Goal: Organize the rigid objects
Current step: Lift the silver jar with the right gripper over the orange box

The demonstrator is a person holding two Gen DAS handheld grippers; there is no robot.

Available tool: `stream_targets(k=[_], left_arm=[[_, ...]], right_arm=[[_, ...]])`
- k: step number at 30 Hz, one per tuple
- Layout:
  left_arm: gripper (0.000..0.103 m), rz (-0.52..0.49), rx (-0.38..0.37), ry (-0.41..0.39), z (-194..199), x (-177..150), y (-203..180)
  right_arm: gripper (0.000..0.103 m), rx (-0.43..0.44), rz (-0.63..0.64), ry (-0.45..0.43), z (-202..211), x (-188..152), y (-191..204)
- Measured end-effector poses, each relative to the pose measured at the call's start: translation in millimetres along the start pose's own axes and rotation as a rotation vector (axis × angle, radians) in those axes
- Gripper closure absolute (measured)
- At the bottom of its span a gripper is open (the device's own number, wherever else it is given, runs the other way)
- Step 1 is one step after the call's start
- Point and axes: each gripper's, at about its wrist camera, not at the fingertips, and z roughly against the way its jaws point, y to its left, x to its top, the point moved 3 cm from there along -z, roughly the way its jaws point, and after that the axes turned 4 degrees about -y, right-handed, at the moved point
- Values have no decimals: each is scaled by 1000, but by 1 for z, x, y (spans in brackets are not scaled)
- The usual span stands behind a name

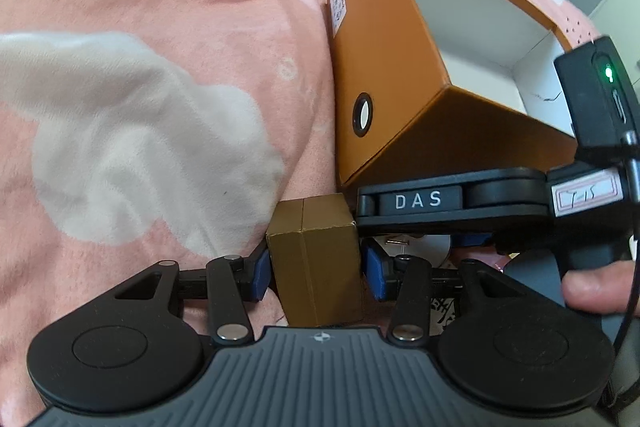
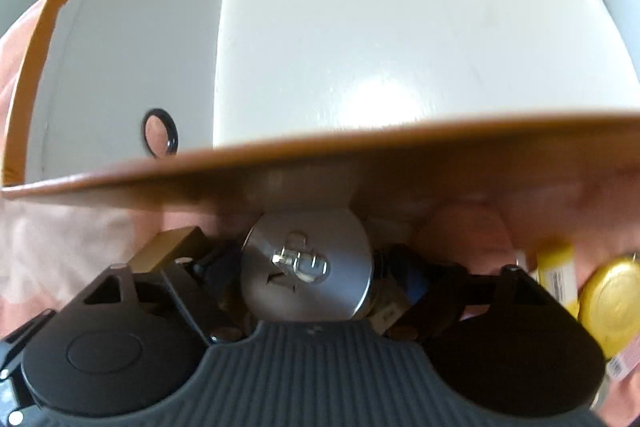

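Observation:
My left gripper (image 1: 316,269) is shut on a small gold-brown carton (image 1: 316,259), held upright just in front of the near left corner of an open orange box (image 1: 384,67) with a white inside. My right gripper (image 2: 308,271) is shut on a silver can (image 2: 308,271) with a pull-tab top, held just below the orange box's near rim (image 2: 320,155). The box's white floor (image 2: 380,27) shows nothing in it. The right gripper's body (image 1: 452,201) crosses the left wrist view at the right. The gold carton (image 2: 168,247) also shows at the left of the right wrist view.
A pink blanket (image 1: 160,47) with white patches covers the surface. A gold-lidded jar (image 2: 612,295) and a yellow packet (image 2: 556,271) lie at the right. The box side has a black-ringed hole (image 1: 362,115).

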Motion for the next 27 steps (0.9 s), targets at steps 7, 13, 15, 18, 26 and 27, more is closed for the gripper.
stream_targets(k=[7, 13, 15, 18, 26, 27], left_arm=[[51, -22, -1, -11, 11, -2, 2], [51, -6, -12, -19, 20, -4, 6], [51, 24, -26, -18, 22, -4, 12], [51, 22, -20, -20, 22, -5, 12], [51, 18, -17, -22, 22, -7, 11], [51, 17, -17, -22, 21, -7, 10]], right_arm=[[25, 82, 118, 7, 12, -6, 0], [25, 174, 258, -18, 26, -12, -12], [25, 180, 324, -29, 27, -16, -12], [25, 174, 377, -42, 30, -22, -8], [25, -11, 596, -131, 26, -48, 37], [28, -10, 592, -134, 25, -47, 38]])
